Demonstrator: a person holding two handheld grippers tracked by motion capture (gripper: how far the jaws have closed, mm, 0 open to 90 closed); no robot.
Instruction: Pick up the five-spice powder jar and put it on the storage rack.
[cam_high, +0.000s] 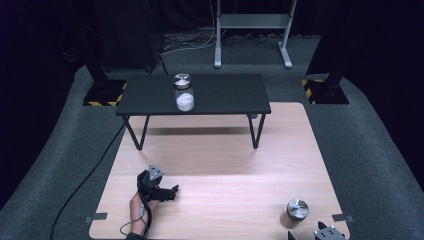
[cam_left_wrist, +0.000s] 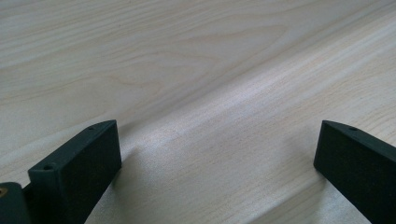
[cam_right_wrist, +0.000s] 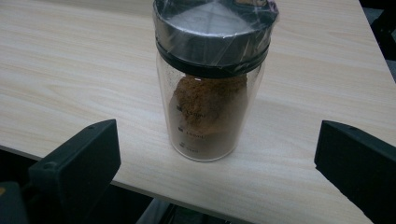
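My right gripper sits at the near right corner of the wooden table, half cut off by the bottom edge of the high view, its jaws spread wide and holding nothing. Straight ahead between them, close but untouched, stands the jar of brown powder, upright near the table edge; its metal lid looks wrapped in clear film, and the lid's top is cut off in the right gripper view. My left gripper is wide open over bare wood, empty. A jar of white powder stands on the far black table.
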